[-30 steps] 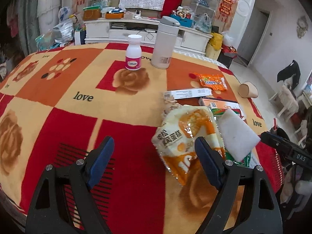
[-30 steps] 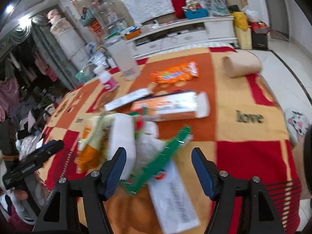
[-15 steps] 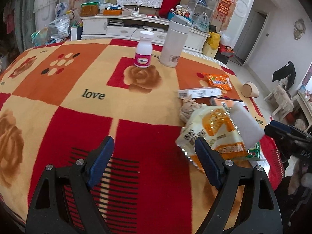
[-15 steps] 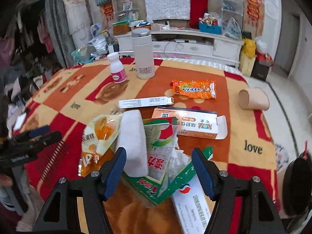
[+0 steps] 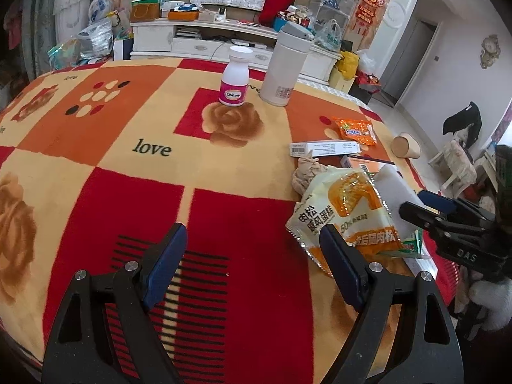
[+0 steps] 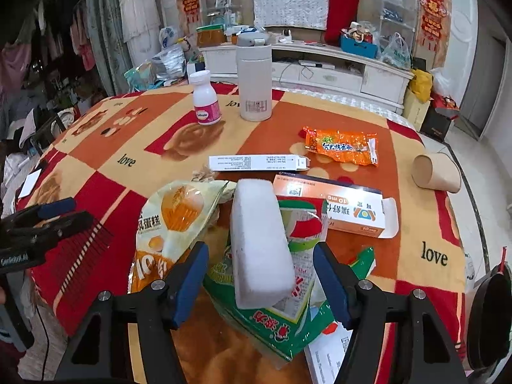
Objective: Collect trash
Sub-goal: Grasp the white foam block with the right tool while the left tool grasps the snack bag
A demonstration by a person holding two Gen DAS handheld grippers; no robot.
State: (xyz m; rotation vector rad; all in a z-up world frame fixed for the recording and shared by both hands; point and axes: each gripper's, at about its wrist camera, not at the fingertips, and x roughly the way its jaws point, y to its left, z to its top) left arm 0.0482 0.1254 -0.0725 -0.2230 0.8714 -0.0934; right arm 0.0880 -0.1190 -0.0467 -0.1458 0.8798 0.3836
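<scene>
trash lies heaped near the table's point(image 6: 425, 230) edge: we see a white foam block point(image 6: 259, 243) atop a green wrapper point(image 6: 278, 320), a yellow cake bag point(image 6: 169, 220) beside it. our right gripper point(image 6: 260, 284) straddles the block, jaws apart, pads not touching it. our left gripper point(image 5: 252, 259) hovers spread over bare cloth. a capped pill bottle point(image 6: 206, 102) and closed flask point(image 6: 255, 80) stand upright; an orange carton point(image 6: 342, 208) gapes; contents unseen.
</scene>
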